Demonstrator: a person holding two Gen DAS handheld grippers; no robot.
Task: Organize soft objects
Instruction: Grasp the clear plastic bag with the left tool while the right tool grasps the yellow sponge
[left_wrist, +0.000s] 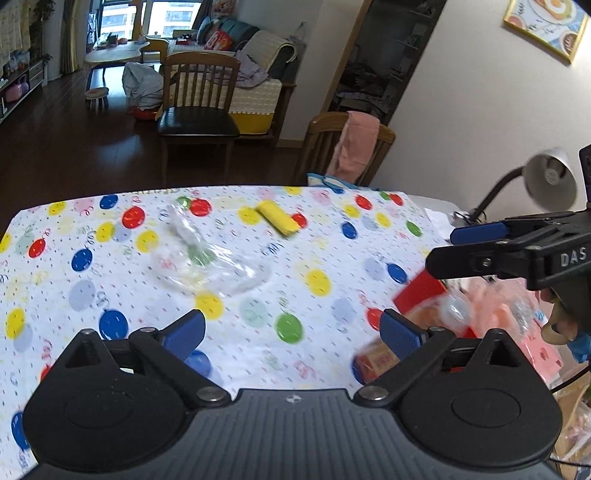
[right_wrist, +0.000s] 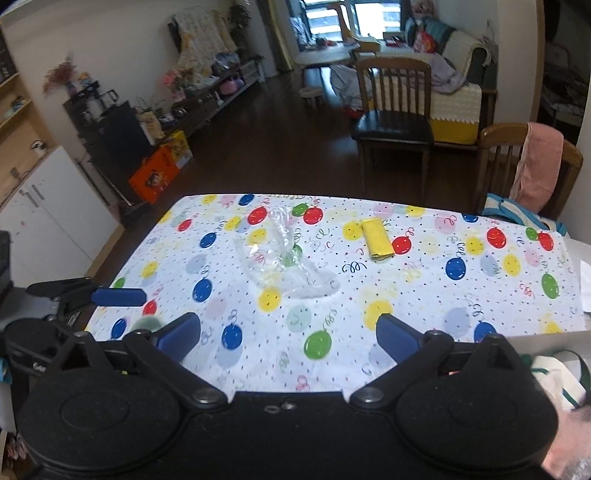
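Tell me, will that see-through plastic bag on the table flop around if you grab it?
Probably yes. The plastic bag lies crumpled and flat on the tablecloth, so it looks thin and floppy and would likely sag from wherever it is pinched. It seems nearly empty, so probably very light; a push might just slide or wrinkle it. Its shiny film may slip between the fingers.

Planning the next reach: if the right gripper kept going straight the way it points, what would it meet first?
Probably the tablecloth itself. The right gripper is open and empty, angled down at bare cloth; the clear plastic bag lies farther along that line, though depth is unclear.
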